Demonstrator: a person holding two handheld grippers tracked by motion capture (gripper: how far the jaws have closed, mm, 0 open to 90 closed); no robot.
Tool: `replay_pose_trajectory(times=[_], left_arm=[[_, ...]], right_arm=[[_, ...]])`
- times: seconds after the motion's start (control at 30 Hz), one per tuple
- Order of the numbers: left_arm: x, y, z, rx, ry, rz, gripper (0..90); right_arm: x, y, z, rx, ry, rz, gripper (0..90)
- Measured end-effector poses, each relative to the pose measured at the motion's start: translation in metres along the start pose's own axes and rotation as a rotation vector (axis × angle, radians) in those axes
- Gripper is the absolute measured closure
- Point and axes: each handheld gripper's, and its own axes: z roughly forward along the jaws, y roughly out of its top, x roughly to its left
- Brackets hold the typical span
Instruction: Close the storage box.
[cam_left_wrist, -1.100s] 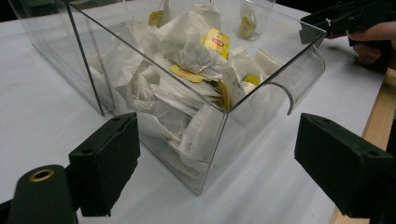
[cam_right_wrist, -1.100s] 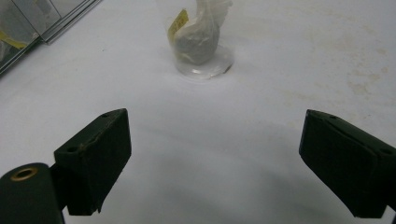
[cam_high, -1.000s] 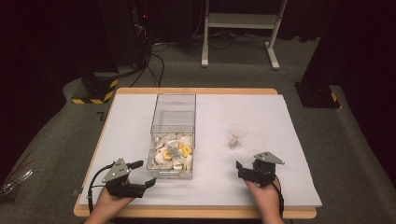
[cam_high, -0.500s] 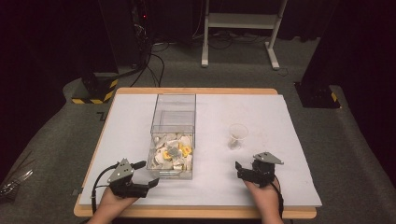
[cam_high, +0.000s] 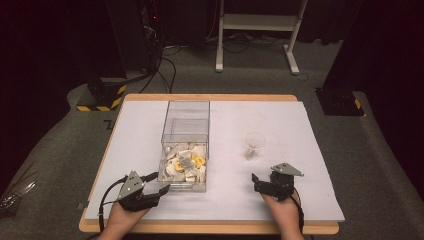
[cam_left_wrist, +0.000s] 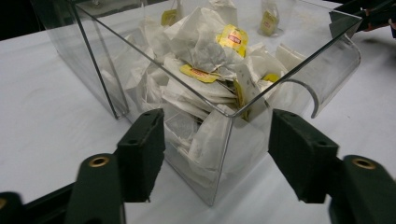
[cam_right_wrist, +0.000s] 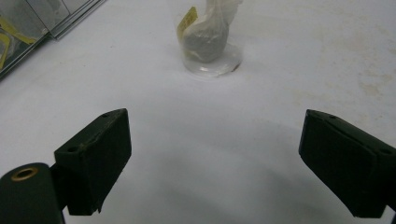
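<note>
A clear plastic box stands mid-table, its near half piled with white tea bags that have yellow tags. My left gripper sits at the box's near left corner. In the left gripper view its jaws straddle that corner without pressing on it; they have just been closing and stand partly open. The tea bags fill the box behind the wall. My right gripper rests on the table, open wide and empty. It points at a small clear cup holding one tea bag.
The cup stands right of the box on the white table cover. The box's far half holds no bags. Beyond the table are a dark floor, cables and a white stand.
The left gripper's jaws have drawn closer together beside the box's near corner. The right hand and gripper have stayed put.
</note>
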Motion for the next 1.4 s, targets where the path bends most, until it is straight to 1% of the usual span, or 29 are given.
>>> replay_pose_trajectory(times=[0.1,0.13,0.17,0.23,0.33,0.37,0.43,0.5,0.6,0.7,0.77,0.83,0.9,0.93,0.97,1.03,1.13,1.2,1.3,1.33,1.4], left_arm=[[-0.004,0.0,0.002,0.002,0.019,0.015,39.5],[-0.003,0.0,0.002,0.003,0.019,0.014,39.6],[-0.003,0.0,0.002,0.002,0.019,0.007,39.6],[-0.003,0.0,0.004,0.001,0.032,0.004,40.6],[-0.003,0.0,0.005,0.001,0.041,0.005,44.4],[-0.004,0.0,0.006,0.002,0.045,0.005,46.1],[-0.004,0.0,0.007,0.01,0.054,0.013,51.4],[-0.004,-0.001,0.009,0.006,0.064,0.012,56.9],[-0.004,-0.001,0.008,0.008,0.073,0.01,58.4],[-0.004,-0.001,0.009,0.008,0.09,0.019,62.0],[-0.004,-0.002,0.009,0.006,0.102,0.023,62.5],[-0.004,-0.002,0.01,0.003,0.114,0.026,65.7],[-0.003,-0.002,0.01,0.004,0.118,0.02,67.8],[-0.002,-0.002,0.01,0.003,0.122,0.018,68.3],[-0.002,-0.002,0.01,0.003,0.131,0.023,69.3],[-0.003,-0.003,0.01,0.003,0.151,0.044,74.1],[-0.003,-0.004,0.01,0.006,0.157,0.047,76.6],[-0.003,-0.004,0.01,0.003,0.159,0.028,77.0],[-0.002,-0.003,0.012,0.012,0.161,0.019,75.6],[-0.002,-0.002,0.012,0.013,0.16,0.014,71.4],[0.001,0.0,0.014,0.017,0.154,-0.009,61.2]], right_arm=[[-0.001,0.0,-0.001,-0.003,0.004,0.003,9.5],[-0.001,0.0,-0.001,-0.004,0.006,-0.003,9.5],[-0.001,-0.001,-0.002,-0.002,0.007,0.004,9.5],[-0.002,-0.001,-0.002,-0.004,0.008,0.002,9.5],[-0.002,0.0,-0.003,-0.006,0.009,0.009,9.5],[-0.002,0.0,-0.003,-0.007,0.01,0.002,9.5],[-0.002,0.0,-0.004,-0.008,0.01,-0.001,9.5],[-0.002,0.001,-0.004,-0.01,0.011,-0.002,9.5],[-0.003,0.001,-0.004,-0.008,0.014,-0.002,9.4],[-0.001,0.001,-0.003,-0.003,0.02,-0.015,9.4],[-0.001,0.003,-0.003,-0.005,0.024,-0.02,9.4],[-0.001,0.004,-0.003,-0.013,0.025,-0.027,9.3],[-0.001,0.004,-0.004,-0.013,0.029,-0.017,9.3],[-0.002,0.004,-0.004,-0.012,0.033,-0.02,9.3],[-0.003,0.004,-0.003,-0.013,0.033,-0.021,9.4],[-0.004,0.004,-0.003,-0.008,0.036,-0.018,9.7],[-0.005,0.005,-0.004,-0.011,0.038,-0.019,9.7],[-0.006,0.005,-0.005,-0.015,0.042,-0.018,9.7],[-0.007,0.005,-0.007,-0.018,0.046,-0.01,9.8],[-0.007,0.005,-0.007,-0.02,0.047,-0.009,9.8],[-0.008,0.005,-0.007,-0.02,0.049,-0.009,9.8]])
